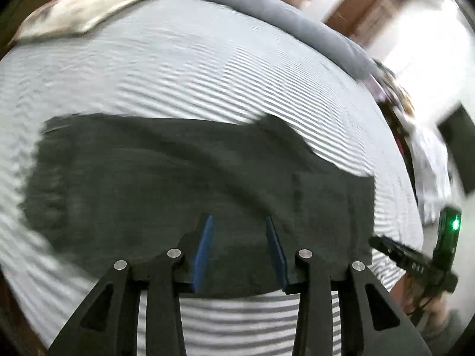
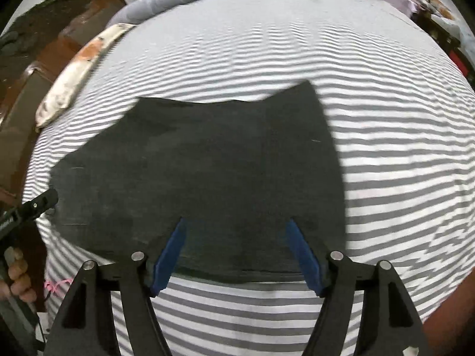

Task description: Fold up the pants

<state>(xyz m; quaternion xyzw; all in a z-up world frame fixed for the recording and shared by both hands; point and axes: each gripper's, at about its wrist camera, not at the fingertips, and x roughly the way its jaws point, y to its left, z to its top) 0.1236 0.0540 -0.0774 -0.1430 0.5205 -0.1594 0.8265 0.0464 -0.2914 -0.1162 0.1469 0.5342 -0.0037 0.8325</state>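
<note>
Dark grey pants (image 1: 178, 178) lie folded flat on a grey-and-white striped bed sheet (image 1: 178, 68); they also show in the right wrist view (image 2: 207, 163). My left gripper (image 1: 239, 222) is open and empty, its blue pads over the near edge of the pants. My right gripper (image 2: 236, 225) is open and empty, also over the near edge. The right gripper's tip shows at the right in the left wrist view (image 1: 394, 249), beside the pants' right edge. The left gripper's tip shows at the left in the right wrist view (image 2: 41, 201).
A white and orange patterned pillow (image 1: 83, 6) lies at the far left of the bed, also in the right wrist view (image 2: 80, 68). A grey blanket (image 1: 282, 12) is rolled along the far edge. Brown wooden furniture (image 2: 35, 59) stands left of the bed.
</note>
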